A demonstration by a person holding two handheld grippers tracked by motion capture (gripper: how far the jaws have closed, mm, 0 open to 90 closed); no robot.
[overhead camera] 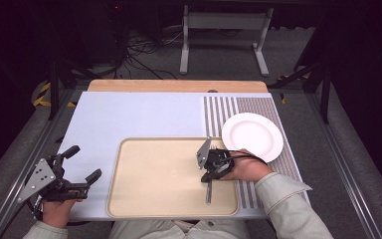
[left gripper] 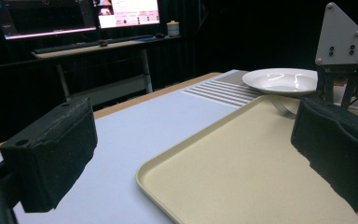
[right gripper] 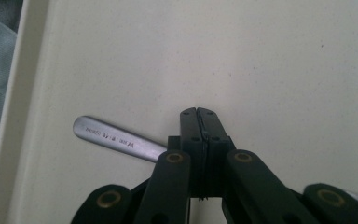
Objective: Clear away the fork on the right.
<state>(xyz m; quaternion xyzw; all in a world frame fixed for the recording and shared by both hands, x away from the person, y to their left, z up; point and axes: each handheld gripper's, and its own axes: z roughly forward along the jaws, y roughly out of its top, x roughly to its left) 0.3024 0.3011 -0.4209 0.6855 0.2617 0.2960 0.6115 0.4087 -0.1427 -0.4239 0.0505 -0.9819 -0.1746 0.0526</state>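
Fork gripped by right gripper, fingers pressed fully together on handle, over tray. Thin, stiff, slippery metal; light; best held mid-handle. Left gripper wide open, nothing held.

Room kept dark, walls lost in black. Grey carpet floor seen beyond worktop. White-legged desk frame placed at top centre of high view; cable tangle spread at upper left. Lit monitors and keyboard set on far desk, upper left of left gripper view.
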